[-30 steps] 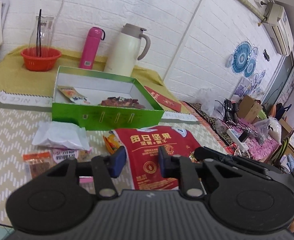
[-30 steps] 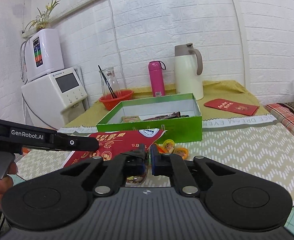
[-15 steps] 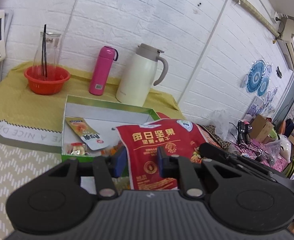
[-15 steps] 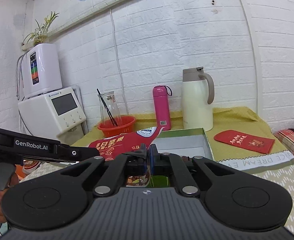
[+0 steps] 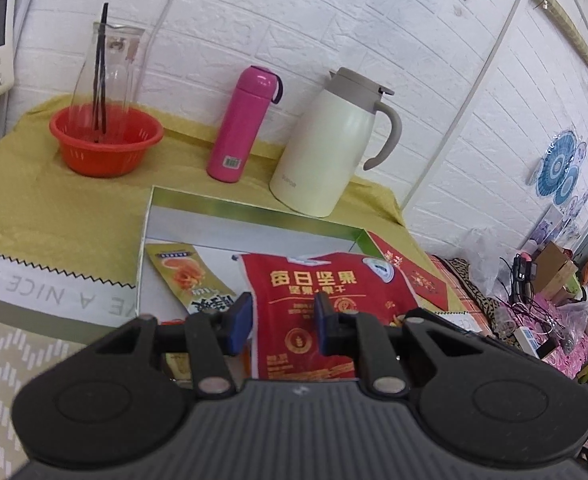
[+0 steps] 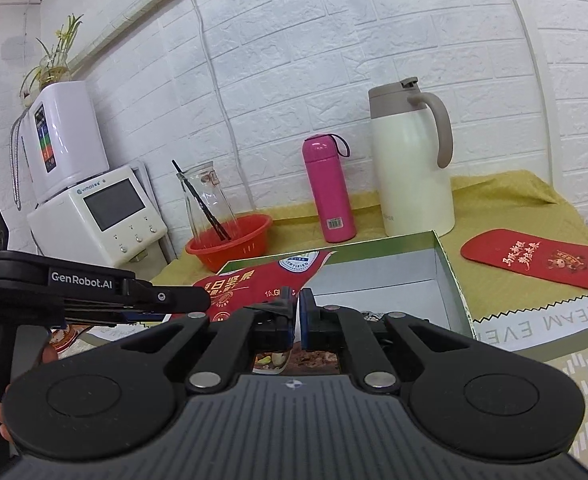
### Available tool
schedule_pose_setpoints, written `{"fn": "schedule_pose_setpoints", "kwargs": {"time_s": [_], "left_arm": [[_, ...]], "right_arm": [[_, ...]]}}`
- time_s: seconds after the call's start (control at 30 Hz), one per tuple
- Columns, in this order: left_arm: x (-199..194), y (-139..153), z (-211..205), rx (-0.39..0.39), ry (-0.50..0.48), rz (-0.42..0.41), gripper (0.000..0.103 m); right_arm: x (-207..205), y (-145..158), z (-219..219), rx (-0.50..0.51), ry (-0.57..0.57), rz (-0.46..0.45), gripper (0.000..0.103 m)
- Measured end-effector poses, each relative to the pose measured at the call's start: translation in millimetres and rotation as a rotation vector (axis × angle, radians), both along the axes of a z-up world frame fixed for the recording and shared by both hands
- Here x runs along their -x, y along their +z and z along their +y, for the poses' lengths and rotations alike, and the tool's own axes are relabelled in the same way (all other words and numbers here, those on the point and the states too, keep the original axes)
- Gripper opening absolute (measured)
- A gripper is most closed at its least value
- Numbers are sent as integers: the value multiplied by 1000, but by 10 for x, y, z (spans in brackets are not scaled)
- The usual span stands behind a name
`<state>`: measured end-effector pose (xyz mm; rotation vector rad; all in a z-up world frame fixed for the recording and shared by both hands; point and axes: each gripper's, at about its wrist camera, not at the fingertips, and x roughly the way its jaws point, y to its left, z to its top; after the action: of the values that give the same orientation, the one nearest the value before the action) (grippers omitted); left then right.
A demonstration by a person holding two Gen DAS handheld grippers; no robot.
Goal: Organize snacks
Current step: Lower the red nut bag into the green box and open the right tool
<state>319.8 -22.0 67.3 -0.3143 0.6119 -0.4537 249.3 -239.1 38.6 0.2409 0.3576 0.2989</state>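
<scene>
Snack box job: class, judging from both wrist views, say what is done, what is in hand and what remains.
Done: a yellow snack packet already lies inside the green box. In hand: the right claw is shut on the red nut bag, held over the box; the left claw stands open around the bag's edge. Left: lower and release the bag. Snacks outside the box cannot be seen now.

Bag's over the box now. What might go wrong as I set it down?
The right gripper pinches only one edge of the red nut bag, so it may sag or slip. The left gripper stands open around the bag, not clamping. Lowered, the bag may cover the yellow snack packet already in the green box.
</scene>
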Motion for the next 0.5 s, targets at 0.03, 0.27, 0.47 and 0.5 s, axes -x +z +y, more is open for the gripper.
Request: {"fn": "schedule_pose_setpoints", "kwargs": {"time_s": [0.03, 0.27, 0.47, 0.5], "left_arm": [[-31, -20, -6, -3, 0, 2, 15], [-83, -107, 8, -37, 60, -15, 87], [4, -58, 11, -111, 134, -42, 88], [20, -53, 11, -120, 144, -45, 88]], "right_arm": [[-40, -25, -2, 3, -2, 8, 11], [-138, -165, 47, 89, -14, 23, 65], [-5, -120, 87, 160, -17, -40, 103], [13, -113, 100, 172, -16, -40, 103]]}}
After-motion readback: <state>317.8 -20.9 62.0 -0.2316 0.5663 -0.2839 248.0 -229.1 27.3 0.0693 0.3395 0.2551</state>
